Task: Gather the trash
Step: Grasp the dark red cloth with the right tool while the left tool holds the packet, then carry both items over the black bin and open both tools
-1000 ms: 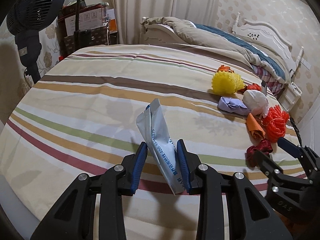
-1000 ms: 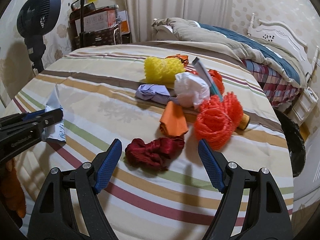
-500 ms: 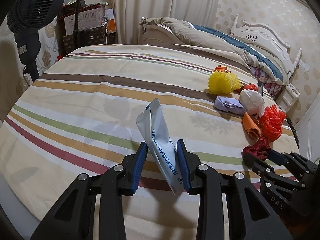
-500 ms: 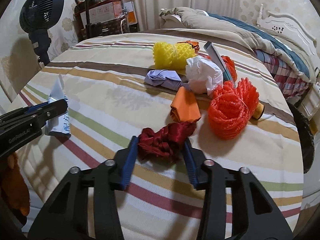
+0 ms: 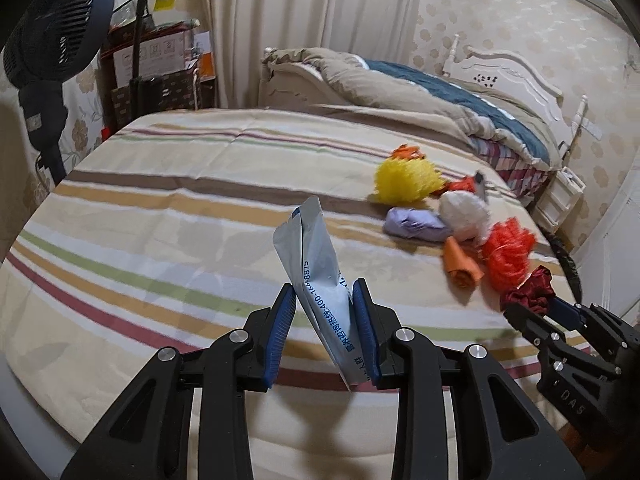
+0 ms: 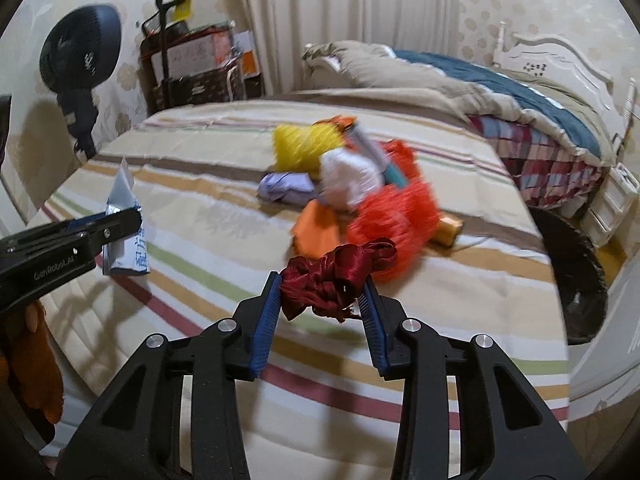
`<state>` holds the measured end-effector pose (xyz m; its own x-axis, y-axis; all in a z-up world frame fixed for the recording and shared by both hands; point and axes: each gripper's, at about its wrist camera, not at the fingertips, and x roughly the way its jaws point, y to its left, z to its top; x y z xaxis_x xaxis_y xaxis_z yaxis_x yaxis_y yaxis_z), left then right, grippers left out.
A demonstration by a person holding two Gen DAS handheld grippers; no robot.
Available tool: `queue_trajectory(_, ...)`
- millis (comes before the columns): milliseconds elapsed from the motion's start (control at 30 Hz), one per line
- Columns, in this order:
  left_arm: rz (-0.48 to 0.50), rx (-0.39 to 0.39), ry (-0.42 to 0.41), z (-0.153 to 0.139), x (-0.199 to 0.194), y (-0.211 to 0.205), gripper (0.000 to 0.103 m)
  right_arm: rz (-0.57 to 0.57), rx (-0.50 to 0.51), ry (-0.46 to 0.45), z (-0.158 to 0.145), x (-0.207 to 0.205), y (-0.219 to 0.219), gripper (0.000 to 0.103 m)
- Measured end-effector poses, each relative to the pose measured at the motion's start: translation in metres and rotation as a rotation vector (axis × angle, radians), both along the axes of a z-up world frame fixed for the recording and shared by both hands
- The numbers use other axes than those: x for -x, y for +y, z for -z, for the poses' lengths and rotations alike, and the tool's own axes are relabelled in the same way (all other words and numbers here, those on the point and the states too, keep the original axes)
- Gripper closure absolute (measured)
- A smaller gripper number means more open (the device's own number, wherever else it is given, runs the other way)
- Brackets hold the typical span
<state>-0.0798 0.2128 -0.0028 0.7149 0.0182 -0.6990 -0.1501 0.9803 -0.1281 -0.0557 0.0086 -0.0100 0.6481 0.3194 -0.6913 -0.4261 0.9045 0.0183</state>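
1. Left claw (image 5: 325, 322): closed on one pale blue-printed packet (image 5: 316, 264), held upright above the striped bed (image 5: 160, 216) near its front edge.
2. Right claw (image 6: 318, 304): jaws had just been closing; it gripped one dark red ribbon bundle (image 6: 328, 276), lifted off the cover.
3. Loose pile toward the bed's right edge: one yellow mesh (image 5: 404, 180), one lilac wad (image 5: 414, 224), one white wad (image 5: 466, 212), one orange piece (image 5: 460, 264), one red-orange mesh (image 5: 506, 250); motion blur obscured further items.

Striped bedspread (image 5: 168, 208), white headboard (image 5: 516, 68), pale curtains (image 5: 304, 28), a dark fan (image 5: 52, 40) by floral wallpaper (image 5: 496, 12)
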Motion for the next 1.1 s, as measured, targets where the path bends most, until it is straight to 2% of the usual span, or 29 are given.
queue_trajectory(200, 0.064, 0.005, -0.039, -0.012, -0.01, -0.032, 0.07, 0.096, -0.015, -0.058, -0.019, -0.008, -0.038, 0.065)
queue_trajectory(467, 0.198, 0.016, -0.086, -0.024, -0.035, -0.098, 0.07, 0.25, -0.018, -0.098, -0.032, -0.028, -0.106, 0.065)
queue_trajectory(700, 0.315, 0.032, -0.097, -0.028, -0.071, -0.159, 0.07, 0.372, -0.008, -0.124, -0.032, -0.053, -0.162, 0.065)
queue_trajectory(933, 0.42, 0.007, -0.113, -0.026, -0.108, -0.223, 0.07, 0.48, -0.01, -0.116, -0.025, -0.092, -0.223, 0.065)
queue_trajectory(1100, 0.46, -0.011, -0.107, -0.021, -0.132, -0.257, 0.07, 0.517, -0.001, -0.104, -0.017, -0.111, -0.248, 0.065)
